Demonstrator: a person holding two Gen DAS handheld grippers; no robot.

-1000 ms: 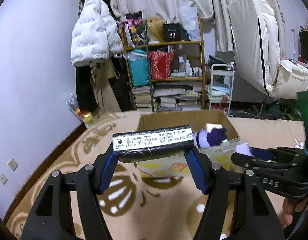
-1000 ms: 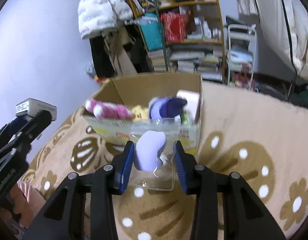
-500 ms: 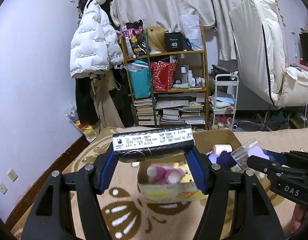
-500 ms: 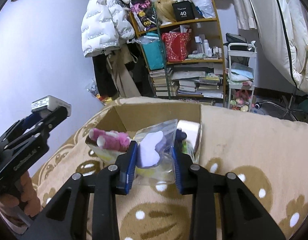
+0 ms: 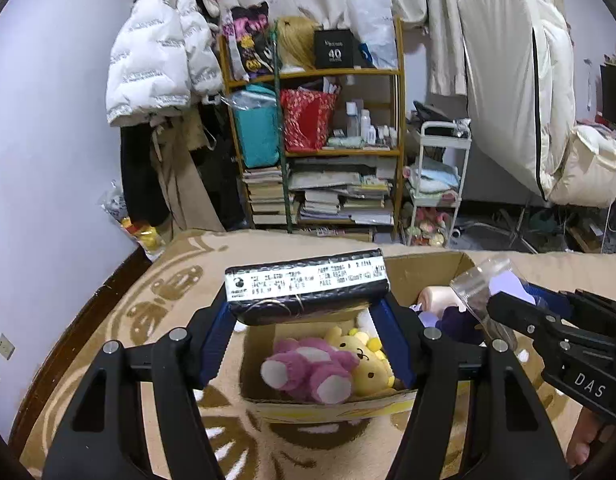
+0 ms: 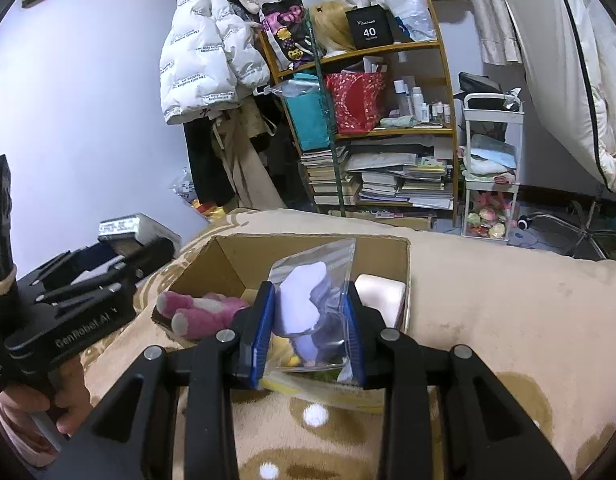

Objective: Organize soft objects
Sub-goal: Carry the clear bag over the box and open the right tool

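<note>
A cluttered room: a beige blanket point(image 6: 488, 300) patterned with brown flowers and white dots covers the surface under both grippers, and a lilac wall rises on the left.

Nearest in the right wrist view, the right gripper point(image 6: 310, 326) has its blue-padded jaws clenched on a clear zip bag point(image 6: 314, 304) with a pale lilac soft item inside; the jaws have just been closing a little on it. The bag stands upright between the pads, over the near edge of an open cardboard box point(image 6: 308, 246). Left of the jaws, inside the box, lies a pink plush toy point(image 6: 196, 314); a yellow plush point(image 5: 366, 360) lies against it. Right of the jaws, in the box's right corner, sits a pale cream block point(image 6: 380, 296).

In the left wrist view, the left gripper point(image 5: 306, 312) grasps a dark, wrapped rectangular pack point(image 5: 306, 290) with a white printed label, held crosswise between the pads, level, above the box's left part. Below and beyond the jaws the pink and yellow plush lie on the box's floor. A hand point(image 6: 32, 408) grips that gripper's handle at the lower left of the right wrist view.

Beyond the box and past the blanket's far edge stands a wooden shelf unit point(image 6: 388, 128) crowded with stacked books, bottles, a red bag and a teal one. A white puffer jacket point(image 6: 204, 52) hangs to its left, a small white cart point(image 6: 492, 168) stands to its right, and pale curtains hang behind.
</note>
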